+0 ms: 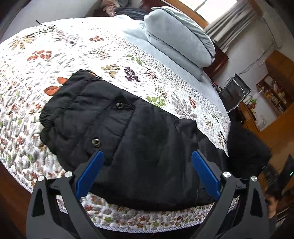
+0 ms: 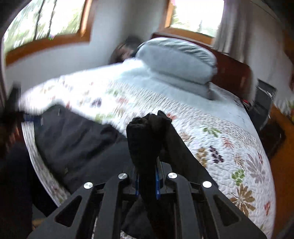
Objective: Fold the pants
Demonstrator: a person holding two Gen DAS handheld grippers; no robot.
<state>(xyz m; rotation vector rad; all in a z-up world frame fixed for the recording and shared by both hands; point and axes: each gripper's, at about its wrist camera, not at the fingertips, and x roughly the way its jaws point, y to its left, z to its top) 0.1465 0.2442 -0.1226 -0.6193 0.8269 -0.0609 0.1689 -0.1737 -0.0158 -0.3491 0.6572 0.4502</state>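
The pants lay part-folded on the bed; the right claw, clenched on their bunched end at twelve o'clock, had a fold left to lay, while the left claw gaped released.

Home bedroom: bed with floral quilt, pillows upper right, curtained window, wooden shelves.

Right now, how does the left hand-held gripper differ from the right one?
The left hand-held gripper stands open above the black pants, gripping nothing; the right hand-held gripper is shut on a bunched pants end. The left view is sharp; the right view is blurred. Both have blue pads and point down at the bed.
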